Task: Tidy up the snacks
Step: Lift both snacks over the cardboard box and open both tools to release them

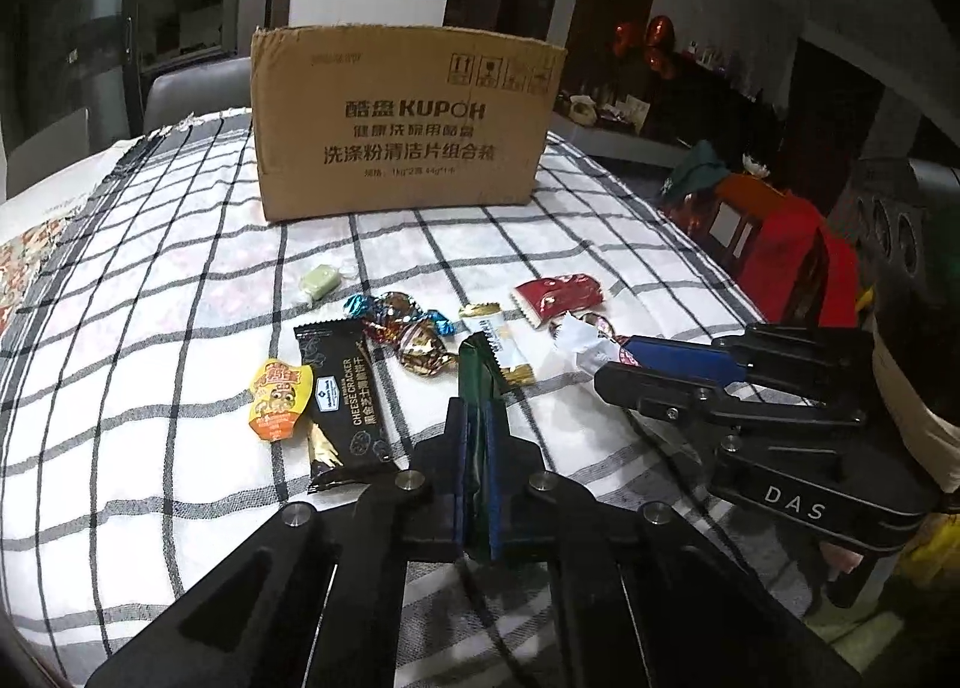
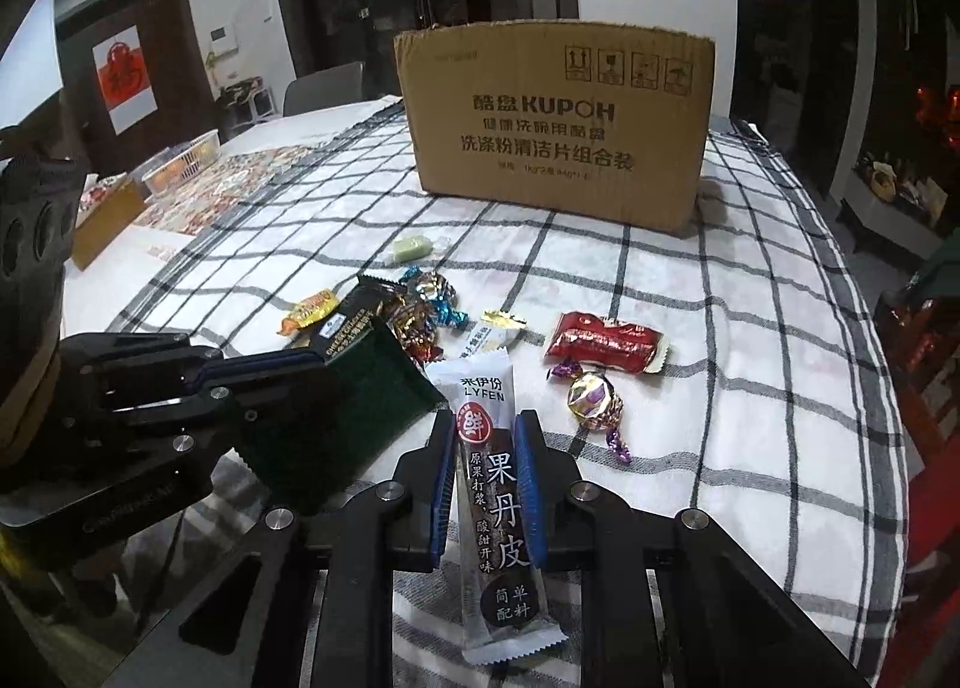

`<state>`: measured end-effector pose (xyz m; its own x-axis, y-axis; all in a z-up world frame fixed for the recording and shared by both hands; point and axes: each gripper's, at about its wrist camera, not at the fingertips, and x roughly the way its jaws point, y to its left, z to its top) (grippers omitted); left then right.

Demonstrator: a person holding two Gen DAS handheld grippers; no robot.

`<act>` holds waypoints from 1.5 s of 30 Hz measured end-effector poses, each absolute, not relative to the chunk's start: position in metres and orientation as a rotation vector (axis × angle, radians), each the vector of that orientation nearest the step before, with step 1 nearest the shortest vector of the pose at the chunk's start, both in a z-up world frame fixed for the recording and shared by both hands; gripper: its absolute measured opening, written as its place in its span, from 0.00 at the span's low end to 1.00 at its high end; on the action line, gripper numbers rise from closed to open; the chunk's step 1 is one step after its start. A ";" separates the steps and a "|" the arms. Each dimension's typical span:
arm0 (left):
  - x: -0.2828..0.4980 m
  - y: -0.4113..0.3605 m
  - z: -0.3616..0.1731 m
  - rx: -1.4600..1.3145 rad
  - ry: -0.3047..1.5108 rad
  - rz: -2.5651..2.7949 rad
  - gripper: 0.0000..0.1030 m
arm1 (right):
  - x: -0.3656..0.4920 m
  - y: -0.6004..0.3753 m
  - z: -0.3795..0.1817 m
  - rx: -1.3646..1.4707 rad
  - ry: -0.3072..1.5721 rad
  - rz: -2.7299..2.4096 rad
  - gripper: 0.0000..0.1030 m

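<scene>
**Two packets gripped, nine snacks left on the counter**

The left gripper [image 1: 477, 430] has its jaws closed tight on one dark green packet [image 1: 477, 382], held edge-on and lifted above the cloth. The right gripper [image 2: 489, 469] has its jaws pressed against the sides of one long fruit-leather strip [image 2: 495, 484], white at the top and dark below, also clear of the cloth. The two grippers sit just beside each other.

Ahead of them, on the counter under a black-and-white checked tablecloth [image 1: 180, 280], lie the loose snacks: one black cheese cracker pack [image 1: 348, 388], one yellow-orange pouch [image 1: 277, 397] touching its left edge, three foil-twist candies in a cluster [image 1: 402, 322], one white-and-gold bar [image 1: 495, 343], one red packet [image 2: 603, 349], one purple-tipped foil candy [image 2: 594, 403] just in front of the red packet, and one pale green wrapped candy [image 1: 319, 280] set apart, nearer the box.

One open cardboard box [image 1: 402, 123] stands upright at the far side, well apart from the snacks.
</scene>
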<state>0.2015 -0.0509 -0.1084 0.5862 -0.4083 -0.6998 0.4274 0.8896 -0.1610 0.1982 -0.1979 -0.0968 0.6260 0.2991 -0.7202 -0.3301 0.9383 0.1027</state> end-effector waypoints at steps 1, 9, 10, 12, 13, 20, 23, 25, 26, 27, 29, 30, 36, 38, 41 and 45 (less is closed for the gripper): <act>0.201 -0.052 -0.108 0.027 0.807 -0.488 0.06 | 0.197 -0.199 -0.095 -0.035 0.814 0.361 0.20; 0.193 -0.052 -0.089 0.027 0.763 -0.483 0.06 | 0.191 -0.199 -0.079 -0.017 0.769 0.357 0.20; 0.193 -0.051 -0.086 0.028 0.758 -0.482 0.06 | 0.190 -0.199 -0.076 -0.015 0.760 0.358 0.20; 0.192 -0.050 -0.080 0.029 0.742 -0.475 0.06 | 0.189 -0.199 -0.070 -0.012 0.744 0.354 0.20; 0.192 -0.050 -0.077 0.031 0.733 -0.474 0.06 | 0.189 -0.199 -0.067 -0.009 0.738 0.353 0.20; 0.194 -0.048 -0.048 0.045 0.653 -0.462 0.06 | 0.191 -0.200 -0.044 0.017 0.679 0.348 0.20; 0.196 -0.047 -0.036 0.045 0.612 -0.466 0.06 | 0.193 -0.199 -0.034 0.021 0.652 0.347 0.20; 0.198 -0.047 -0.029 0.047 0.591 -0.465 0.06 | 0.194 -0.199 -0.028 0.020 0.635 0.346 0.20; 0.199 -0.046 -0.025 0.048 0.577 -0.464 0.06 | 0.195 -0.199 -0.025 0.020 0.626 0.347 0.20; 0.200 -0.046 -0.020 0.049 0.563 -0.463 0.06 | 0.196 -0.199 -0.020 0.019 0.612 0.345 0.20; 0.204 -0.046 -0.013 0.048 0.540 -0.462 0.06 | 0.199 -0.199 -0.013 0.020 0.593 0.342 0.20; 0.206 -0.046 -0.010 0.048 0.530 -0.461 0.06 | 0.200 -0.199 -0.009 0.022 0.585 0.339 0.20; 0.220 -0.046 0.012 0.057 0.463 -0.454 0.06 | 0.217 -0.203 0.010 0.037 0.540 0.325 0.20; 0.227 -0.046 0.018 0.060 0.447 -0.453 0.06 | 0.224 -0.203 0.016 0.044 0.529 0.323 0.20; 0.237 -0.046 0.025 0.060 0.425 -0.449 0.06 | 0.236 -0.204 0.027 0.049 0.508 0.317 0.20; 0.251 -0.046 0.035 0.061 0.387 -0.436 0.06 | 0.256 -0.206 0.040 0.069 0.489 0.317 0.20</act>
